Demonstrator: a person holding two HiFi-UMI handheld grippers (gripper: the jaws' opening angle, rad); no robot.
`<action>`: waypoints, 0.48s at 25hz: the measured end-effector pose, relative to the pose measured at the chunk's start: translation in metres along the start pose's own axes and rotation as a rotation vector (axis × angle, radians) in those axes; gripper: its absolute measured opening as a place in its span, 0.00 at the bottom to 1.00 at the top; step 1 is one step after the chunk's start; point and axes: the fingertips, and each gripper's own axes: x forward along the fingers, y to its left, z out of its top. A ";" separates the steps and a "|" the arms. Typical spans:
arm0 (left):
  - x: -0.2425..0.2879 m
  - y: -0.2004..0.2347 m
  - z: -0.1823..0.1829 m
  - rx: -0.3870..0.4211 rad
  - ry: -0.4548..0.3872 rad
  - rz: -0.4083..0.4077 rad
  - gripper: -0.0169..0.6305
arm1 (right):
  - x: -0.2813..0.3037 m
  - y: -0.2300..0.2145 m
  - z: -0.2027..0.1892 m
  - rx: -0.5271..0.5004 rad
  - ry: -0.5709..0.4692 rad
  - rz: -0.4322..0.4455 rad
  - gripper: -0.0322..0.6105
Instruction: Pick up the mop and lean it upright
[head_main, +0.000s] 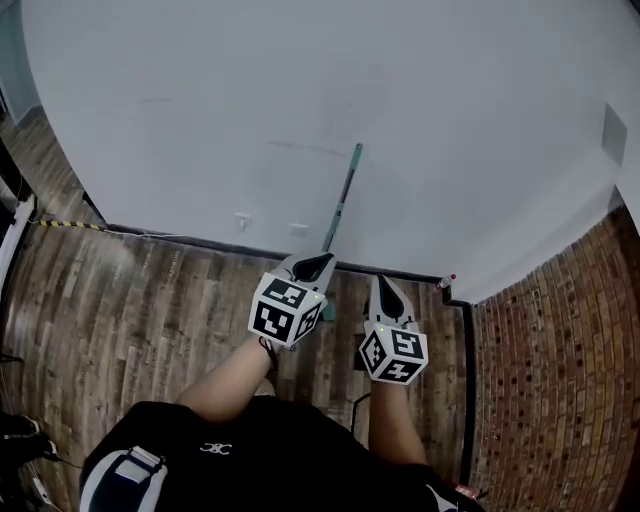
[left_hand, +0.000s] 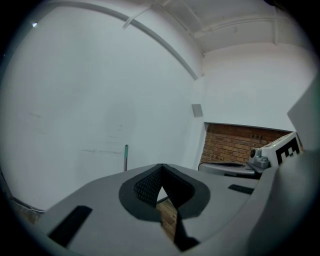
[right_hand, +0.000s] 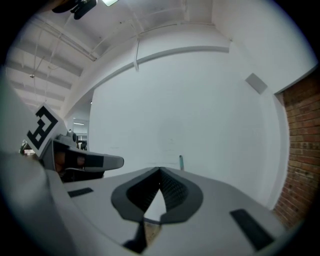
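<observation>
The mop stands at centre frame, its handle leaning on the white wall for support. Just below it, my left gripper and right gripper are both closed, empty.

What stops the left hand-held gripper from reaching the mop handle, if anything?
Likely nothing, so yes: the mop leans on the wall just ahead of the left hand-held gripper, the way between them free. Its shut jaws must open first.

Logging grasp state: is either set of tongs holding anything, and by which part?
Nothing held: left tongs and right tongs are shut, empty; mop leans against wall.
</observation>
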 end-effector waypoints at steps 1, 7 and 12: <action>0.005 0.011 0.000 -0.008 0.003 0.001 0.01 | 0.009 0.001 0.001 -0.001 -0.004 -0.003 0.07; 0.030 0.050 -0.010 -0.042 0.040 -0.018 0.01 | 0.052 -0.001 -0.009 0.003 0.015 -0.029 0.07; 0.050 0.071 -0.004 -0.035 0.049 -0.009 0.01 | 0.091 -0.007 -0.008 0.008 0.033 -0.020 0.07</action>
